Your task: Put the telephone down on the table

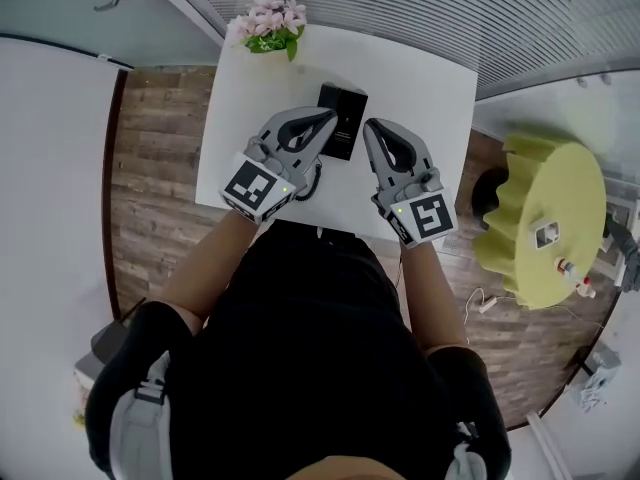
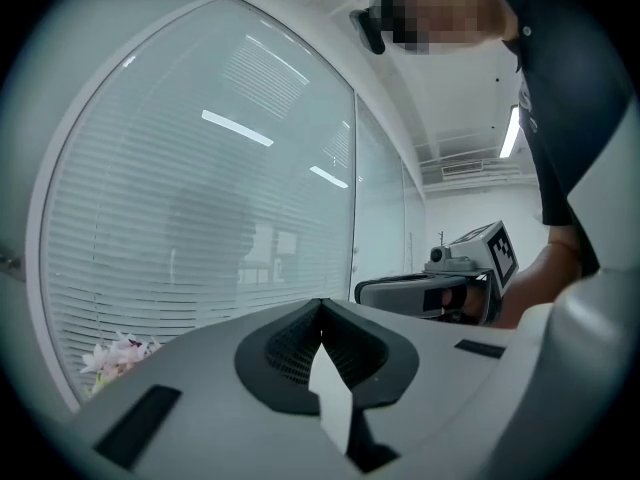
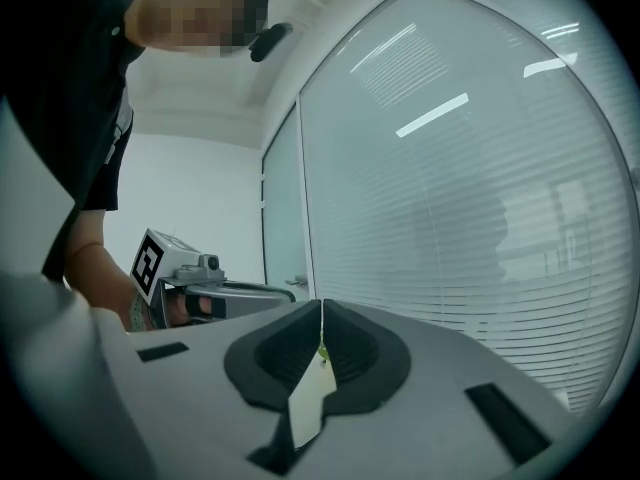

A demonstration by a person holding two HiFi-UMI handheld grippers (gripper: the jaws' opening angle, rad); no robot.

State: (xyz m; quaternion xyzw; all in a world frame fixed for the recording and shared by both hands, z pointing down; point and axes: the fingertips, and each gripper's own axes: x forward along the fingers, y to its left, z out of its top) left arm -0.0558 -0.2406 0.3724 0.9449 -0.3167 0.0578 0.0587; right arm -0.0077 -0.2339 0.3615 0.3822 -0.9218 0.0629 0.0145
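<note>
Jaws pressing fully together on left gripper (image 1: 329, 117) and right gripper (image 1: 370, 126), gripping nothing, both hovering over telephone (image 1: 346, 107) sitting on table (image 1: 425, 93)

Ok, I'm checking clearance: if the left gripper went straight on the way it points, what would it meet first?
Probably the glass wall with white slatted blinds: the left gripper, shut and empty, faces it and nothing nearer shows ahead, though the distance is unclear.
</note>
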